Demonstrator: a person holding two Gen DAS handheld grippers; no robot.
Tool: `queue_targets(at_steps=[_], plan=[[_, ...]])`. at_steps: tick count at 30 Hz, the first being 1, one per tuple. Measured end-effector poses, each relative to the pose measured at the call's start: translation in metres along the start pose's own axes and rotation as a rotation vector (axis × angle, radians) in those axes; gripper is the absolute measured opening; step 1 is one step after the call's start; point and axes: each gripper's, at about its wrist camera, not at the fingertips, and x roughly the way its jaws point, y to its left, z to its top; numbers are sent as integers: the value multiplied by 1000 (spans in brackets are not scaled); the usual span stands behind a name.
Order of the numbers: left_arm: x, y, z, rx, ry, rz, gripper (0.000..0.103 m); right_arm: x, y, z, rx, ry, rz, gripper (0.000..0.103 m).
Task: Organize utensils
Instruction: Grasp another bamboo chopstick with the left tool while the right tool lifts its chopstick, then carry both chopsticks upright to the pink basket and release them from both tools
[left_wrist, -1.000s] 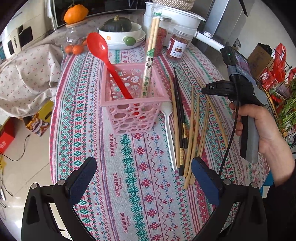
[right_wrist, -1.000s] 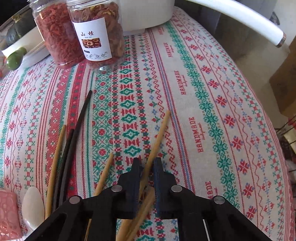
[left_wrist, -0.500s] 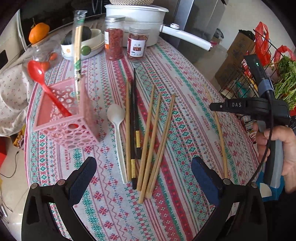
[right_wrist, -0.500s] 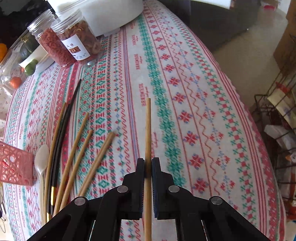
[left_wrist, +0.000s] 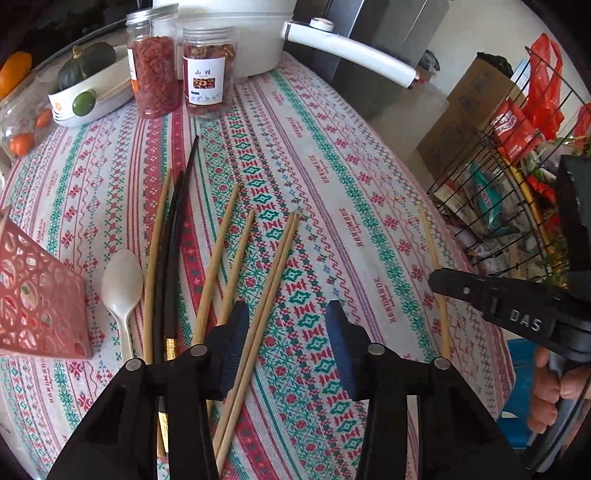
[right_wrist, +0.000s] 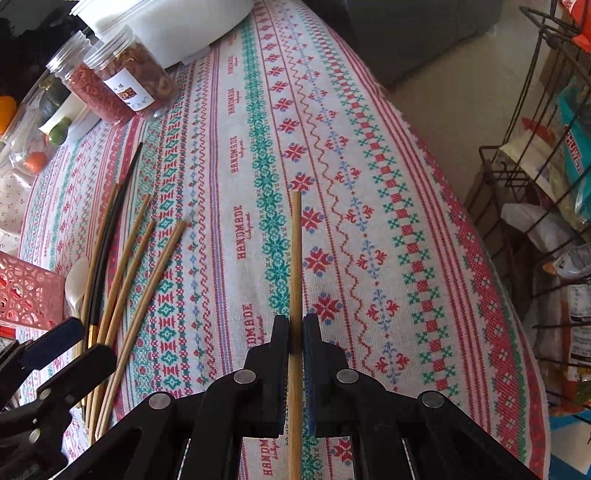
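Note:
My left gripper (left_wrist: 286, 312) hangs low over a loose row of bamboo chopsticks (left_wrist: 221, 236) on the patterned tablecloth. Its jaws are closing around a pair of bamboo chopsticks (left_wrist: 275, 273). The pair lies against the left finger (left_wrist: 231, 343), and the right pad stands clear of it. My right gripper (right_wrist: 295, 323) is shut on a single bamboo chopstick (right_wrist: 295, 254), held above the cloth to the right of the row. Two black chopsticks (left_wrist: 173, 240) and a white spoon (left_wrist: 122, 282) lie left of the bamboo ones. The pink basket (left_wrist: 40, 295) is at the far left.
Two jars of red dried goods (left_wrist: 207, 70), a white pot with a long handle (left_wrist: 354, 55) and a white bowl with a dark squash (left_wrist: 88, 88) stand at the table's far end. Past the right edge is a wire rack of packets (right_wrist: 546, 192).
My left gripper swung right from the basket to the chopstick row, dropped lower, and its jaws narrowed. My right gripper lifted one bamboo chopstick and carried it right, away from the row.

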Motion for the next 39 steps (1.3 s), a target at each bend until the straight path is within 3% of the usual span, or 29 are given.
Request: queue_targets(at_steps=[4,5,10,14,21,33,39], plan=[[26,6,6,-16,72,-15,35,4,-2,-1,-11,12,5,5],[26,4,7,3,50,-7,35,5,-2,0,-16,13,6,5],[34,-11,12,80,92,69,31,8,-7,1,-29,22,6,5],[38,-18,13,121,81,146,12,12,-11,2,-27,31,-2,5],[23,-5,9,67,30,64,9,11,-2,1,-10,28,16,5],[-96,2,-6,80,-236,-8,9,-42,38,-5,-91,-145,51,5],[-156,28,-23,36,-422,-55,9,-80,57,-12,-135,-277,87,5]])
